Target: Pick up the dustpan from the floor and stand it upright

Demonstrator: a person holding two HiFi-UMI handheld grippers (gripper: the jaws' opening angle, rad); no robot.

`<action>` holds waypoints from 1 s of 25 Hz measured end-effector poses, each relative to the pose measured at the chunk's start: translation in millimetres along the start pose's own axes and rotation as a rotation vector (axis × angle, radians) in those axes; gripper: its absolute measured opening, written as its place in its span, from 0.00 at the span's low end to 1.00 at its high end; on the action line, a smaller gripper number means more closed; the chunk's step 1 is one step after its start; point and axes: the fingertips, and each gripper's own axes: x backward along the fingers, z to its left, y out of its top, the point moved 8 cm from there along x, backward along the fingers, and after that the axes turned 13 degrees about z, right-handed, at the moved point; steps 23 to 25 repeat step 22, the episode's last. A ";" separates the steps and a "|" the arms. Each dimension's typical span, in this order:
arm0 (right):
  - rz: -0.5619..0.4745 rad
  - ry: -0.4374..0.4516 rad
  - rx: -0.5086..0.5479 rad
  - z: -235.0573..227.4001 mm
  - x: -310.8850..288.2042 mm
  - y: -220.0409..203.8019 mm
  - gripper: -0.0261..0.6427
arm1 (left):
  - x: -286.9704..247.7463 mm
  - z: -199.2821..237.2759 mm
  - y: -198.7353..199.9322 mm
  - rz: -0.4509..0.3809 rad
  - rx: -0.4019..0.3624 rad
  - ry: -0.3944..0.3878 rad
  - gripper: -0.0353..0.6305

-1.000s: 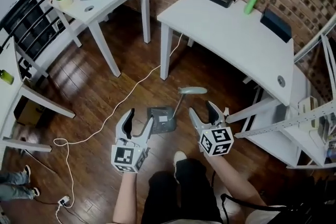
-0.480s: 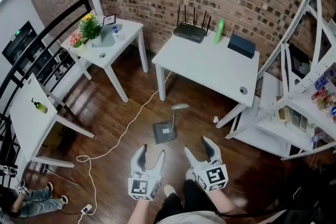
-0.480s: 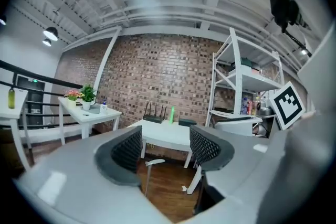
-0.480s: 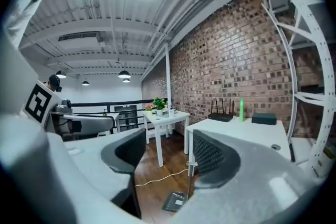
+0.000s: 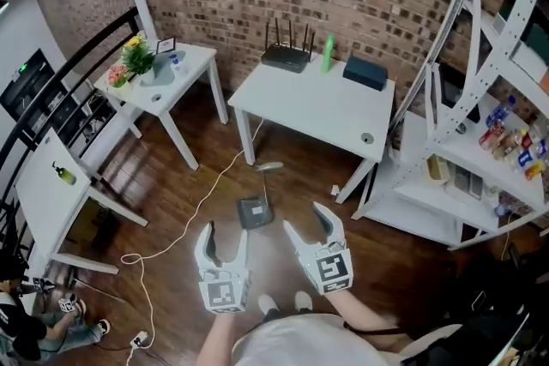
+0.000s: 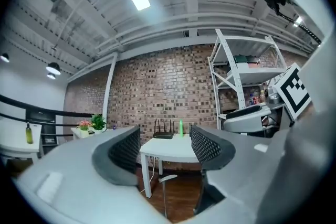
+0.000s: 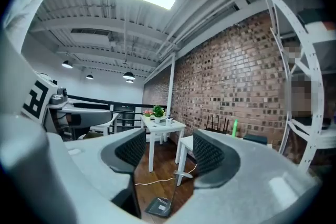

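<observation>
Both my grippers raised since a second ago, left gripper (image 5: 225, 241) and right gripper (image 5: 307, 223) fingers (image 5: 205, 241) spread, empty, dustpan (image 5: 255, 211) upright on floor (image 5: 171, 193) ahead between them, apart, desk (image 5: 317, 111) legs behind, cable (image 5: 206, 203) left, bare floor nearer me.

Grey left gripper (image 5: 225, 232), right gripper (image 5: 304, 220), marker cubes (image 5: 221, 294)

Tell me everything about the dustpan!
The dustpan is a dark grey pan, plastic by the look of it, with a paler square patch on it. A thin pole rises from the pan to a light, flattened grip at the top. It stands by itself on the brown wooden floor, pole up, in front of the white table. Only the floor touches it.
</observation>
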 end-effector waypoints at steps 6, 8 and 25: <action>-0.036 -0.069 -0.085 -29.2 27.8 -0.1 0.43 | 11.7 -18.0 -0.1 0.029 -0.009 0.038 0.53; -0.009 -0.054 -0.089 -30.7 29.6 -3.6 0.43 | 16.4 -22.1 -3.7 0.033 0.003 0.044 0.53; -0.001 -0.006 -0.084 -26.8 21.2 2.7 0.43 | 5.5 -25.2 -1.4 0.013 0.025 0.047 0.51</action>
